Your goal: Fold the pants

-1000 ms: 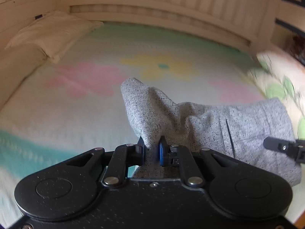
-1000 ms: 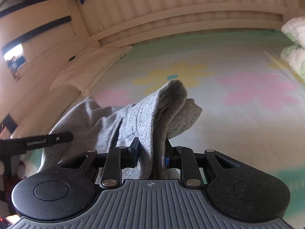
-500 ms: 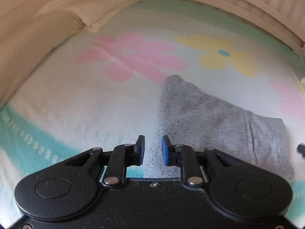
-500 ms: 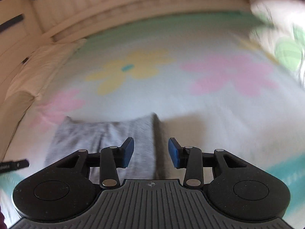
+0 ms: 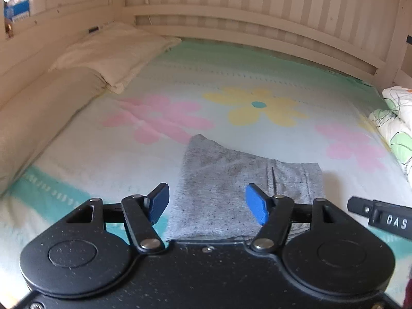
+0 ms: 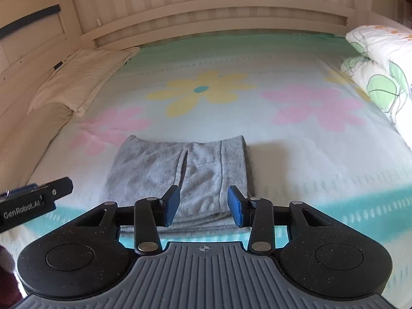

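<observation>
The grey pants (image 5: 239, 180) lie folded in a flat rectangle on the flowered bed cover, also seen in the right wrist view (image 6: 180, 172). My left gripper (image 5: 207, 202) is open and empty, held just above the near left part of the pants. My right gripper (image 6: 203, 204) is open and empty, above the near right part of the pants. The tip of the right gripper (image 5: 381, 215) shows at the right edge of the left wrist view. The tip of the left gripper (image 6: 33, 202) shows at the left of the right wrist view.
A cream pillow (image 5: 113, 54) lies at the far left corner and a long bolster (image 5: 38, 118) runs along the left side. A flowered duvet (image 6: 381, 59) is bunched at the right. A slatted wooden bed rail (image 6: 211, 7) closes the far side.
Both grippers let go of the pants, which now lie flat and folded on the bed. Both grippers opened wider and drew back and up.
</observation>
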Tool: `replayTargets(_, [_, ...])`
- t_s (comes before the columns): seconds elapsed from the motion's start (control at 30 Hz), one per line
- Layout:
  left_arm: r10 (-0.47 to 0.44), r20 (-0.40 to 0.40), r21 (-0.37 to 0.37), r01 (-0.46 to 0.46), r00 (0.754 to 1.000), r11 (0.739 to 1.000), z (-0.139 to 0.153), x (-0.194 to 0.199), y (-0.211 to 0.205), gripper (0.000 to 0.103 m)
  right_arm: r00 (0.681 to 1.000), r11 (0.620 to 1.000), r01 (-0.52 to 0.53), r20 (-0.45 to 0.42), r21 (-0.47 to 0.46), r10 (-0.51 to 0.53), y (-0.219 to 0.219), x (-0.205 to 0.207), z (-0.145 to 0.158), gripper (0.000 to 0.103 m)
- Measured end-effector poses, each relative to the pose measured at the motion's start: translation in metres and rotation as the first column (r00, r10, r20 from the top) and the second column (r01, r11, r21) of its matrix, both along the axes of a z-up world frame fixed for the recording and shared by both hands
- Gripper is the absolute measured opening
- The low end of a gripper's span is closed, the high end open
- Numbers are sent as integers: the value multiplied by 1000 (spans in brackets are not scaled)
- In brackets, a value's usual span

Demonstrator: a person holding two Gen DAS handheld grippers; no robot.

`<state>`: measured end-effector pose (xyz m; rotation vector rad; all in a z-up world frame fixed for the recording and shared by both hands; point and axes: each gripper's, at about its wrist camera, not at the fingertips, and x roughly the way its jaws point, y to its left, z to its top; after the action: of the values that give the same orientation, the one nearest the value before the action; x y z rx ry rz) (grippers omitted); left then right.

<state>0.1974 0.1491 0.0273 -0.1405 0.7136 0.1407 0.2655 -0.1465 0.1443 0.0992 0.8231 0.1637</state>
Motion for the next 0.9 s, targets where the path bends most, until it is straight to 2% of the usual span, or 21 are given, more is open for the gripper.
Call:
replayTargets(0.13, [-32, -8, 19, 32, 999, 999, -6, -1, -3, 71, 999, 1000, 7, -34, -2, -7, 8, -4, -2, 40])
replayTargets(0.33, [-44, -58, -25, 43, 997, 999, -11, 5, -1, 71, 999, 999, 21, -47, 35, -19, 17, -9, -2, 40])
replayTargets(0.67, [-60, -47, -7, 60, 997, 998, -6, 6, -10, 76, 997, 999, 13, -83, 30, -10, 23, -6, -6, 40])
replayTargets(0.77, [-57, -56, 10, 58, 997, 998, -8, 8, -12, 76, 996, 1000, 9, -90, 27, -6, 23, -5, -7, 40])
replayTargets(0.9, [-57, -77, -7, 56, 995, 998, -11, 11, -10, 76, 996, 1000, 7, -92, 31, -4, 23, -6, -7, 40])
